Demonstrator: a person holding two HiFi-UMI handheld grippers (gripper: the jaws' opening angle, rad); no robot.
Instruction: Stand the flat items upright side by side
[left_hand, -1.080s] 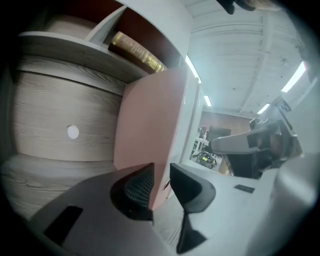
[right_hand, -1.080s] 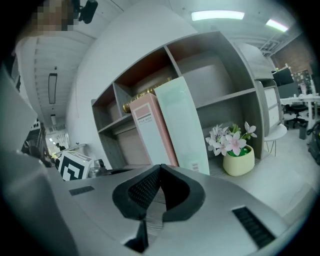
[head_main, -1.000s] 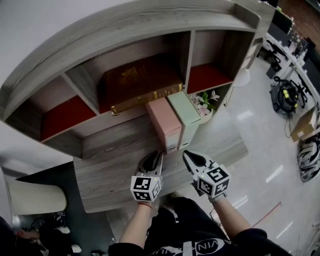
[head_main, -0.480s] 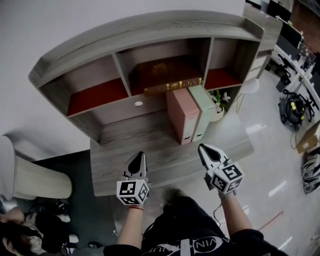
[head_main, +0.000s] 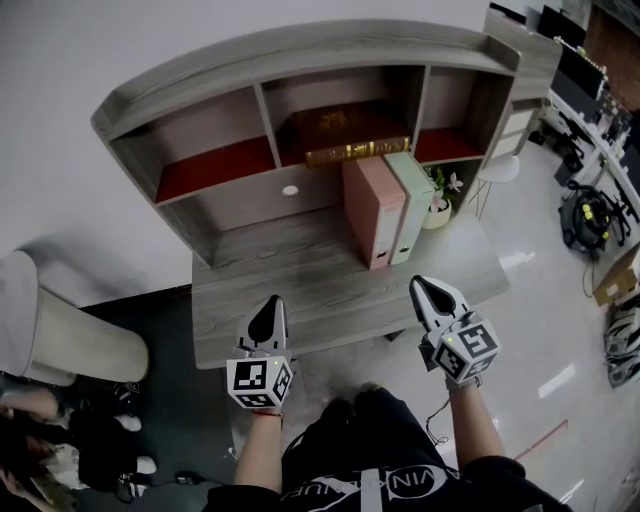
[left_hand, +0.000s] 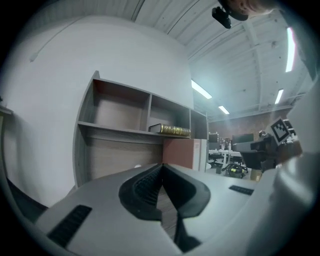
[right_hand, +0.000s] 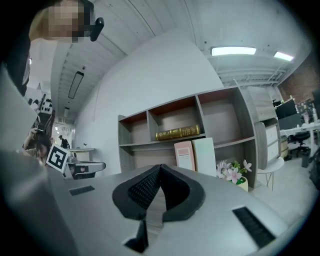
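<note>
Worktop and shelf unit: matt grey wood grain. Pink binder and green binder: smooth matt card. Book: shiny gilt spine. Floor: glossy.

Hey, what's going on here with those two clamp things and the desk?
A person stands at a wooden desk with a gripper in each hand. The left gripper and the right gripper are both shut and empty, held short of the binders. A pink binder and a green binder stand upright side by side on the desk. A gold-trimmed book lies flat in the middle shelf compartment.
</note>
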